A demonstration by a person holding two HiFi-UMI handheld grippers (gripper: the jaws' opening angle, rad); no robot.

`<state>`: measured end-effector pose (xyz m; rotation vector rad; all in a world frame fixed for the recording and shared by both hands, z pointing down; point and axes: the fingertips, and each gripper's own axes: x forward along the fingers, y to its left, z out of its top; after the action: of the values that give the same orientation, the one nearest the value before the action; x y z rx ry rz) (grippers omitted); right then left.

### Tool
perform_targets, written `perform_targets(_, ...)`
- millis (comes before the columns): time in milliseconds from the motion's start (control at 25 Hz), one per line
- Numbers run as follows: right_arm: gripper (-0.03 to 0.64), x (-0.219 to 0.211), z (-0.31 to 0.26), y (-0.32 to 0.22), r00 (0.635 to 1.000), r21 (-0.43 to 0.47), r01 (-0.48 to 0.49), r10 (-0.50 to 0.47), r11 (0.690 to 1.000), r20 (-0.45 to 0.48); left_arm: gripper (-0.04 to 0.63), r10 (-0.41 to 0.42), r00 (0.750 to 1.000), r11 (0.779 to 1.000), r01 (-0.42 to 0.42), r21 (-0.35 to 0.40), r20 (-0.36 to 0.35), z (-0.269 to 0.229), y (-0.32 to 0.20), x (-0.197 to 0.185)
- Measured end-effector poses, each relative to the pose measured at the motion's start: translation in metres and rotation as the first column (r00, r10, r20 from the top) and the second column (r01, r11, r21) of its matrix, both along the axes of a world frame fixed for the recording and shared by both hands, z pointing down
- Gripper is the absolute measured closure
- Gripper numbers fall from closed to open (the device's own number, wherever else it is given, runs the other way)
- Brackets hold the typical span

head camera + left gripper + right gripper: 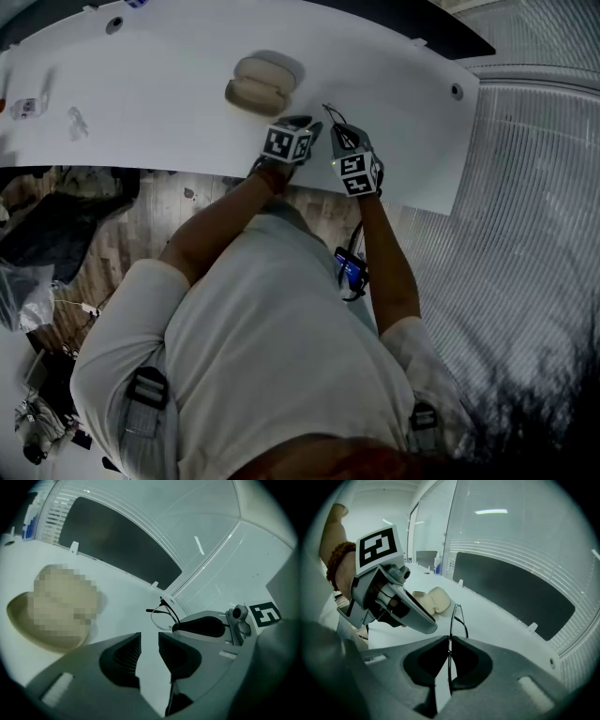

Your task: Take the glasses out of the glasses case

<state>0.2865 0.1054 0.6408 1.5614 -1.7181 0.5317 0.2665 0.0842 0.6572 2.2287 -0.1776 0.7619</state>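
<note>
Glasses (451, 620) are pinched by the frame in the right gripper (449, 641), while the left gripper (150, 639) has its jaws spread and empty, so a slow, level descent to the bench (169, 84) beside the case (262, 82) seems best.

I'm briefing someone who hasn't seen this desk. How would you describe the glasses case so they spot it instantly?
Find the long white table curving across the top of the head view. Near its middle lies the glasses case: the only beige, rounded thing there, lying open like a clam, unlike the thin dark-rimmed glasses held by the right gripper.
</note>
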Motion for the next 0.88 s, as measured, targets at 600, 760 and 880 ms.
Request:
perform_targets(600,0.598,0.005,0.039,-0.002,0.997,-0.073,0.009,-0.004,0.997,0.072,0.476,-0.013,0.998,0.998,0.016,-0.058,0.054,0.032,-0.001,0.004)
perform_targets(760,0.598,0.01,0.046,-0.003,0.996,-0.082,0.011,-0.003,0.997,0.088,0.476,-0.018,0.998,0.998,0.022,-0.064,0.064,0.039,-0.001,0.008)
perform_targets(880,0.597,0.011,0.05,-0.004,0.995,-0.093,0.016,-0.006,0.996,0.102,0.476,-0.025,0.997,0.997,0.03,-0.071,0.068,0.041,-0.002,0.009)
